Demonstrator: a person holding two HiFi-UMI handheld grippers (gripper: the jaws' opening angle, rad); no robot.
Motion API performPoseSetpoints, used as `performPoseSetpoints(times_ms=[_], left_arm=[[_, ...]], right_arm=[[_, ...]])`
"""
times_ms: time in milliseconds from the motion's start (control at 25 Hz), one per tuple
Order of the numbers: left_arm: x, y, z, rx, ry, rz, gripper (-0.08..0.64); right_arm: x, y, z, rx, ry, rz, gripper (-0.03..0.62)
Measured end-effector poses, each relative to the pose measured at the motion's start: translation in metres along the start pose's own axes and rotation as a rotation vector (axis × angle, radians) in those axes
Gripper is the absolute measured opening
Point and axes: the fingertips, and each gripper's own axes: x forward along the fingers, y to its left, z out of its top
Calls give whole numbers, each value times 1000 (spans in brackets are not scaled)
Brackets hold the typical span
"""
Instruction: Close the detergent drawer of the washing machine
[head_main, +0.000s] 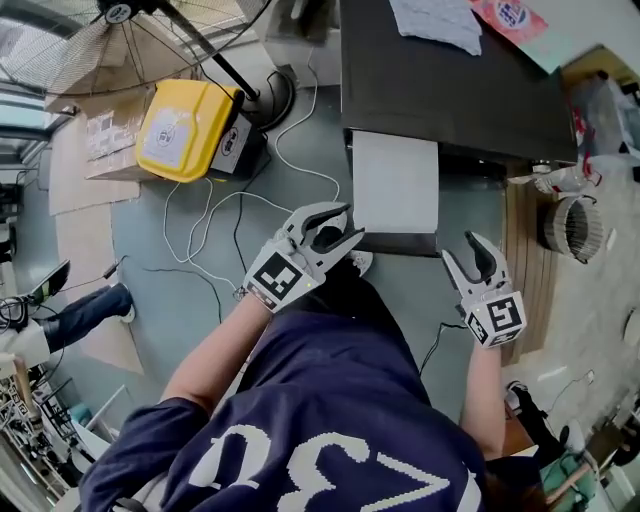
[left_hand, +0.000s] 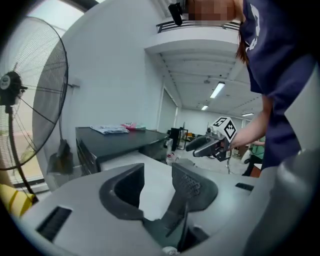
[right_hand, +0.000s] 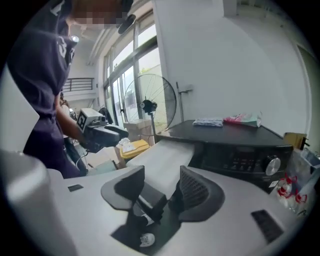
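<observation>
Gaping empty, left hand-held gripper (head_main: 346, 222) and right hand-held gripper (head_main: 460, 250) face the detergent drawer (head_main: 395, 180).

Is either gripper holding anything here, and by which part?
Nothing is held. The left gripper and the right gripper both have their jaws apart and empty, near the pulled-out detergent drawer.

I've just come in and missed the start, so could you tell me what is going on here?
A person stands at the washer with a gripper in each hand. Its white drawer is pulled out. The left gripper and right gripper are near the drawer's front end, one on each side. Both are open and empty, and neither appears to touch it.
</observation>
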Motion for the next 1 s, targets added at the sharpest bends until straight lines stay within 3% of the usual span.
performPoseSetpoints(times_ms=[200, 360, 520, 600, 720, 1000], left_arm=[[0, -25, -41, -54, 84, -159, 201], [1, -39, -62, -85, 131, -262, 204], [6, -44, -75, -71, 165, -288, 202], [8, -44, -79, -58, 172, -283, 198], [10, -42, -82, -68, 161, -297, 95], [11, -39, -81, -91, 164, -365, 84]], right_arm=[[16, 26, -39, -3, 84, 136, 284], [27, 35, -60, -43, 170, 183, 267], [33, 36, -67, -28, 202, 181, 189], [34, 37, -66, -24, 206, 191, 187], [35, 38, -68, -25, 216, 216, 179], [37, 37, -67, -13, 219, 259, 167]])
